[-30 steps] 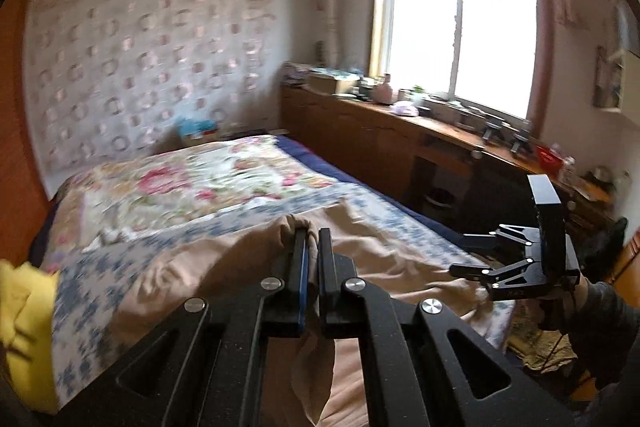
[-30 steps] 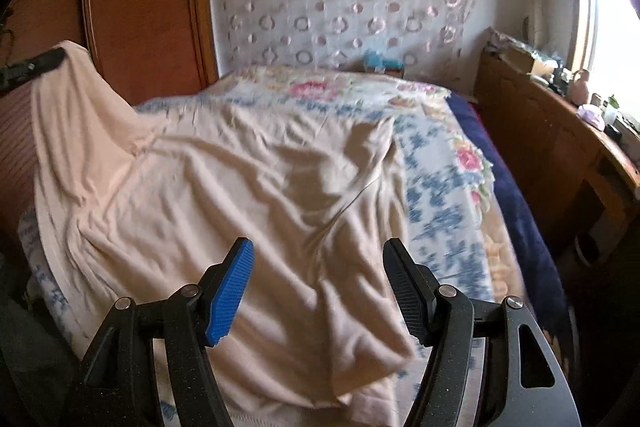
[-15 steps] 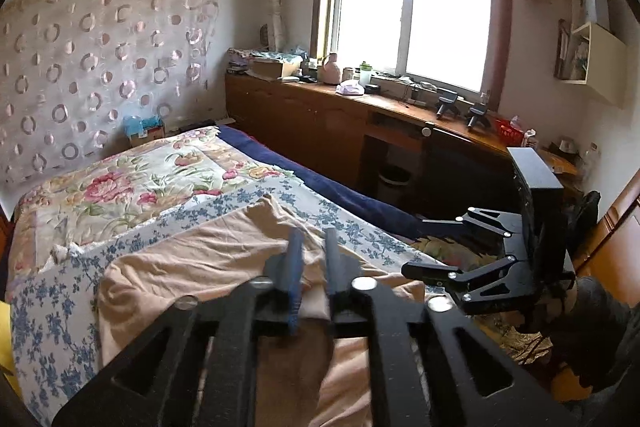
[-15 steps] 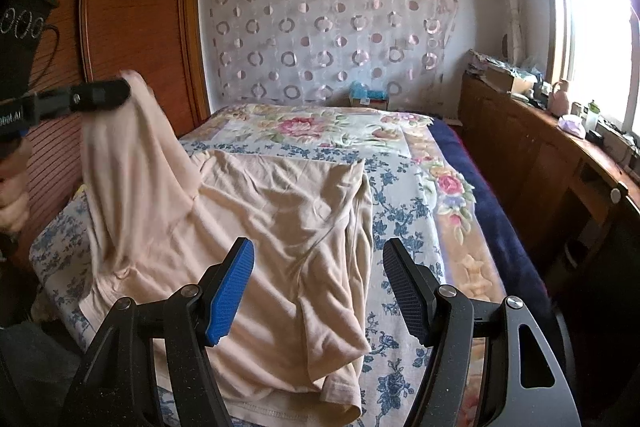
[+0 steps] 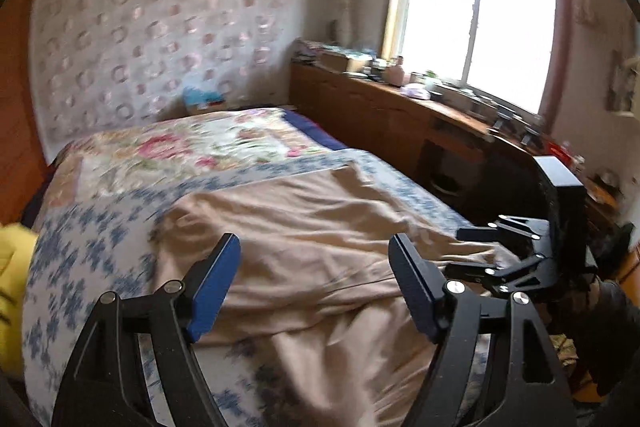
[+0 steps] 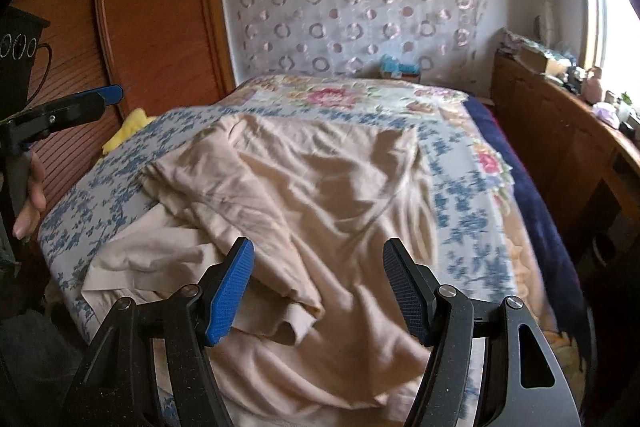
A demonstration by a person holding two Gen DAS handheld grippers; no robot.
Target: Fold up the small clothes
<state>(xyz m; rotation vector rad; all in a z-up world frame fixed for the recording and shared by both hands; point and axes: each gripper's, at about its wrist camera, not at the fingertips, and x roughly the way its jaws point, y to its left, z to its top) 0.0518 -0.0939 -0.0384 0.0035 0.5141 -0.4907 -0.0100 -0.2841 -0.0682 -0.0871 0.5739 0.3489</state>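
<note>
A beige garment (image 5: pixel 320 239) lies on the floral bedspread (image 5: pixel 100 235), its left part folded over the middle, with a cuffed sleeve end (image 6: pixel 296 327) on top in the right wrist view. My left gripper (image 5: pixel 314 283) is open and empty, above the garment's near edge. It also shows at the left edge of the right wrist view (image 6: pixel 80 107), off the bed. My right gripper (image 6: pixel 318 291) is open and empty above the garment (image 6: pixel 340 195), and shows at the right of the left wrist view (image 5: pixel 512 255).
A yellow cloth (image 5: pixel 12 267) lies at the bed's left edge, by the wooden wardrobe (image 6: pixel 152 27). A long wooden counter (image 5: pixel 400 115) with clutter runs under the window on the right. A dark blue blanket edge (image 6: pixel 532 211) hangs off the bed's right side.
My left gripper was shut on the garment's left side and held it up; it has let go and opened, and the cloth now lies folded over the middle. The right gripper stayed open.
</note>
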